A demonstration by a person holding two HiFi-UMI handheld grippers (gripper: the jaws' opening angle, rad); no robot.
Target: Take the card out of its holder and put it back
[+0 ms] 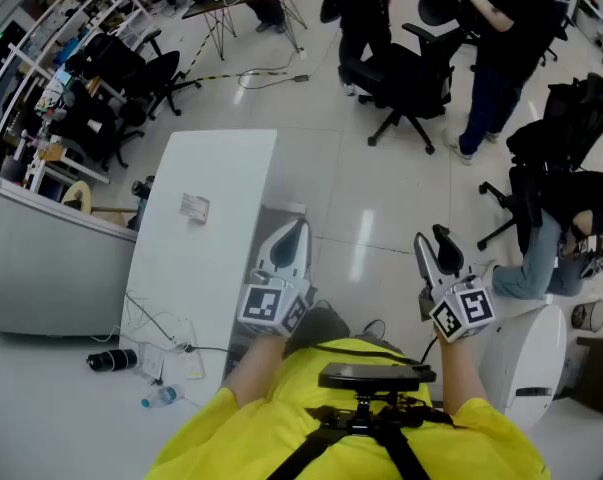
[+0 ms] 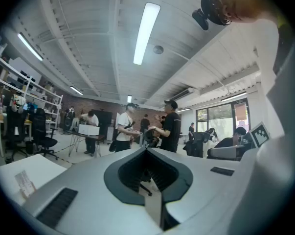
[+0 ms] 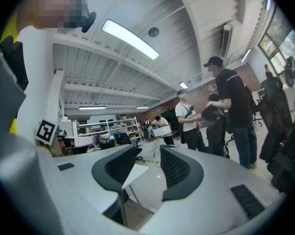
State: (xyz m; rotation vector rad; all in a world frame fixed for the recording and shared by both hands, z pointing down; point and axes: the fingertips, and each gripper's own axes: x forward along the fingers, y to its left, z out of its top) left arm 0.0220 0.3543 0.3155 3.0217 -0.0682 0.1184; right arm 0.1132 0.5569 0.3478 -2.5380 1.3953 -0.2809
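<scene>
The left gripper's (image 2: 148,154) jaws are clenched together with nothing between them. The dark pads meet at the tip, and only floor and a distant chair show past them. The right gripper's (image 3: 148,166) jaws stand released, wide apart, and the gap between the ribbed pads is empty.

In the head view both grippers are held up close to the person's chest, well apart from each other. The left gripper (image 1: 288,240) points forward beside the right edge of the table (image 1: 221,268). The right gripper (image 1: 434,243) is off to the right, over bare floor. Neither touches anything.

The card holder (image 1: 194,206) lies on the white table, toward its middle and well ahead of both grippers. It is too small to tell the card from the holder. The left gripper view catches it low on the left (image 2: 25,182), on the table (image 2: 42,164).

A thin cable (image 1: 156,328) trails over the table's near corner. On the floor at that corner lie a bottle (image 1: 162,398) and a black cylinder (image 1: 111,360). Further out stand black office chairs (image 1: 409,78) and several people (image 1: 506,48).
</scene>
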